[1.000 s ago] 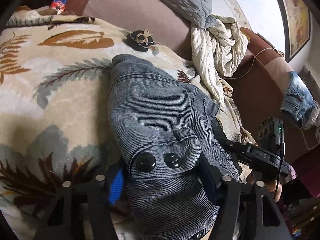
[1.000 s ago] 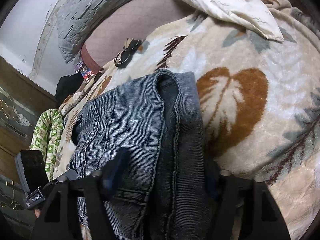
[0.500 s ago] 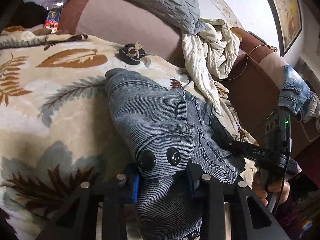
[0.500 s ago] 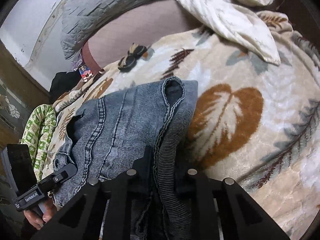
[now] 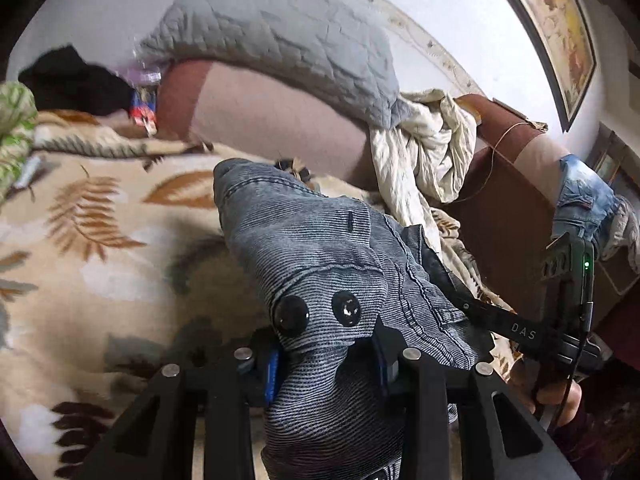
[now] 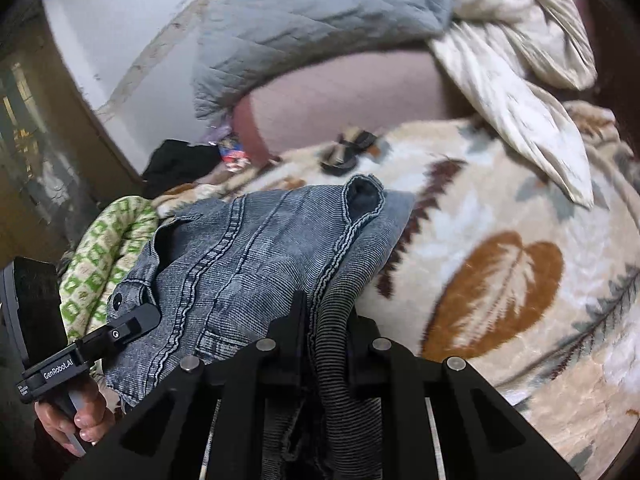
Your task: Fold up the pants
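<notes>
Bunching grey ribbed pants [image 5: 320, 248] (two buttons), seams showing

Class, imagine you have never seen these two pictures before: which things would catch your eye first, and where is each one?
First, the grey denim pants bunched in the middle, pinched near their two black buttons by the left gripper and along a folded edge by the right gripper. Under them spreads the cream blanket with bold brown leaf prints. Behind, a grey quilted pillow leans on the headboard.
</notes>
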`<act>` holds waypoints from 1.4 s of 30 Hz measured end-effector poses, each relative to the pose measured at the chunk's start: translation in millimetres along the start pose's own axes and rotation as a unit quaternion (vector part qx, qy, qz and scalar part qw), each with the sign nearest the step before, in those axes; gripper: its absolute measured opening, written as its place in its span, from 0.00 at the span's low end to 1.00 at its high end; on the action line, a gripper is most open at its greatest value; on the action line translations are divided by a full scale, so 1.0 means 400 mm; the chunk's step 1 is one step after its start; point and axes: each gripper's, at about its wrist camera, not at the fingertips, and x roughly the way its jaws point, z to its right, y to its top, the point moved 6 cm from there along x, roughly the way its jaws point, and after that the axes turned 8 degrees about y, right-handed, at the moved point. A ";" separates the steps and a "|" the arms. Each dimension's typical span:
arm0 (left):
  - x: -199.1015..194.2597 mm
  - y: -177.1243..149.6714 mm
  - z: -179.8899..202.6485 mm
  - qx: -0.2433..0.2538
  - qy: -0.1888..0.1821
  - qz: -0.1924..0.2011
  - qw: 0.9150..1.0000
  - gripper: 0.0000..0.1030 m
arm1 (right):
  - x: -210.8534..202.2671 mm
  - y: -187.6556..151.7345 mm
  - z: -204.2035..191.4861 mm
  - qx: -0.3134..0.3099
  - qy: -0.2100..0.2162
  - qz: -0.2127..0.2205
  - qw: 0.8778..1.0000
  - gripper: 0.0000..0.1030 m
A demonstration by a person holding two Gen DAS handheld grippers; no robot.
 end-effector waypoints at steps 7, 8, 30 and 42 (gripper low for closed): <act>-0.036 -0.028 -0.020 0.016 0.033 0.016 0.999 0.36 | 0.004 -0.028 -0.052 -0.025 0.011 0.008 1.000 0.15; -0.019 -0.035 -0.029 0.017 0.043 0.009 0.999 0.36 | 0.019 -0.037 -0.049 -0.026 0.004 0.000 1.000 0.15; 0.018 -0.117 -0.069 0.049 0.196 -0.014 0.979 0.78 | 0.064 -0.086 0.030 -0.033 -0.088 -0.060 0.994 0.41; -0.272 -0.170 0.030 0.073 0.332 0.083 0.937 0.97 | -0.147 -0.127 -0.144 -0.071 -0.055 0.095 0.991 0.55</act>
